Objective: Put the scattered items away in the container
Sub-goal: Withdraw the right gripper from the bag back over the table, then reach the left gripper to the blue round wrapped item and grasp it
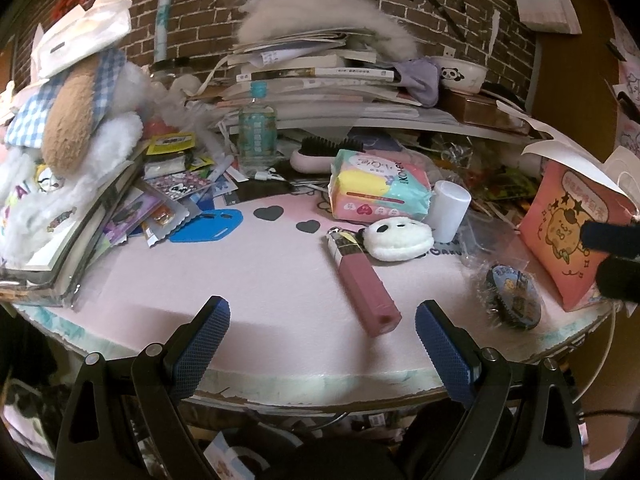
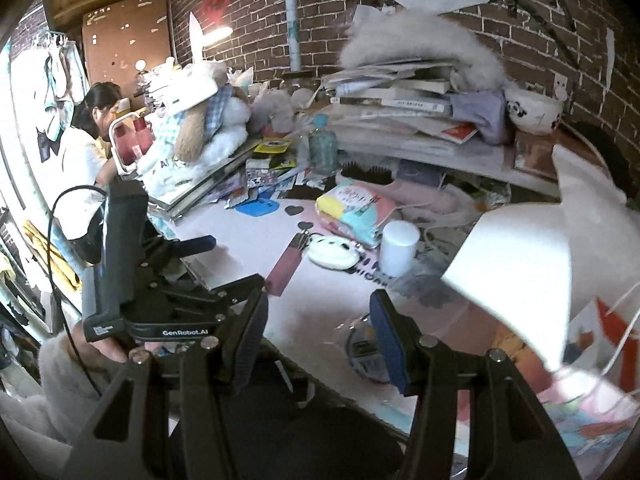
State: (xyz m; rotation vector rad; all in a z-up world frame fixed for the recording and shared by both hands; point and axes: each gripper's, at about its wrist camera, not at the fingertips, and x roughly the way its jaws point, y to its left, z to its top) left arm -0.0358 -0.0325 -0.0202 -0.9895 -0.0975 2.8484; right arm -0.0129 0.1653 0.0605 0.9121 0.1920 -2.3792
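Left tool (image 1: 322,344) open over mat edge (image 1: 304,380), pink case (image 1: 366,294) just beyond

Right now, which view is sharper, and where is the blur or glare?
Left wrist view: sharp but dim, the pink bar and panda plush crisp, edges bent by fisheye. Right wrist view: smeared, worst on the white paper at right; a lamp flares on the brick wall.

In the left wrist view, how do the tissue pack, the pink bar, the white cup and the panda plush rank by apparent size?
1. tissue pack
2. pink bar, nearer the camera, so unsure against the pack
3. panda plush and white cup look alike
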